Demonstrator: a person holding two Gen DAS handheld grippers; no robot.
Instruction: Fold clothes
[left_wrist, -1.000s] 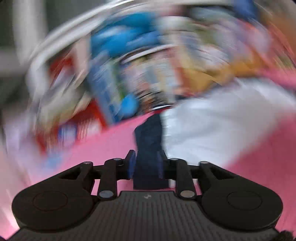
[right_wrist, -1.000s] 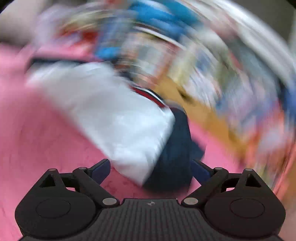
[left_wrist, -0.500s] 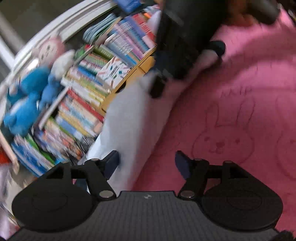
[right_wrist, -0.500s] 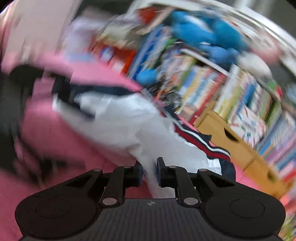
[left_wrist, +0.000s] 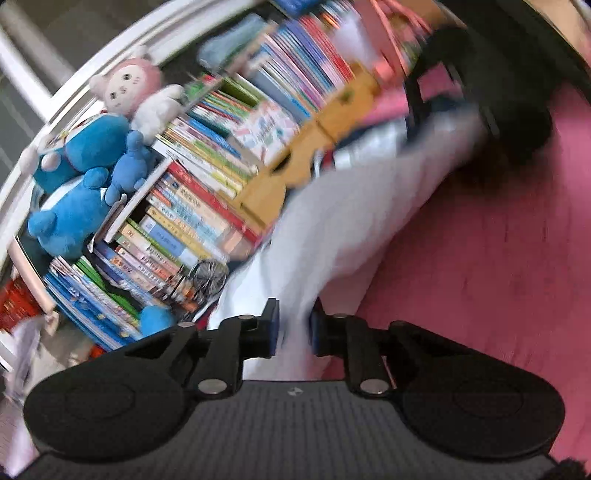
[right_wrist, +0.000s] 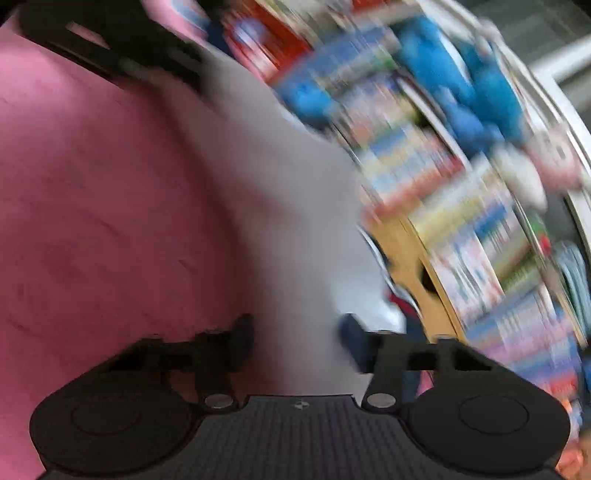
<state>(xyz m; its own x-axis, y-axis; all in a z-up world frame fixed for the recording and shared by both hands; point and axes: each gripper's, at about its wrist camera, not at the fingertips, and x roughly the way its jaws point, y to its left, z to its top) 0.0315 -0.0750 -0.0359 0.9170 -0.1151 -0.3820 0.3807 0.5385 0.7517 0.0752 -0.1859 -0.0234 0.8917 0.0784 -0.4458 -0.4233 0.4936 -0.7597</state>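
A white garment (left_wrist: 351, 206) with navy and red trim (right_wrist: 402, 306) lies stretched over a pink rug (left_wrist: 498, 258) along a low bookshelf. My left gripper (left_wrist: 294, 326) is at its near end, its jaws closing, and the blue pads pinch a ridge of white cloth. The right wrist view is blurred. There my right gripper (right_wrist: 297, 339) sits at the other end of the white garment (right_wrist: 280, 177), its jaws opening, with cloth lying between the spread fingers. Each view shows the other gripper as a dark blur at the far end of the cloth.
A bookshelf (left_wrist: 192, 206) packed with books runs right along the garment's far edge, with a yellow wooden box (left_wrist: 295, 158) in it. Blue and pink plush toys (left_wrist: 77, 184) sit on top. The pink rug (right_wrist: 92, 203) spreads out on the garment's other side.
A second ago the left jaws held navy cloth; they opened wide and have now narrowed onto white cloth. The right jaws went from wide to shut on a white fold and now stand apart.
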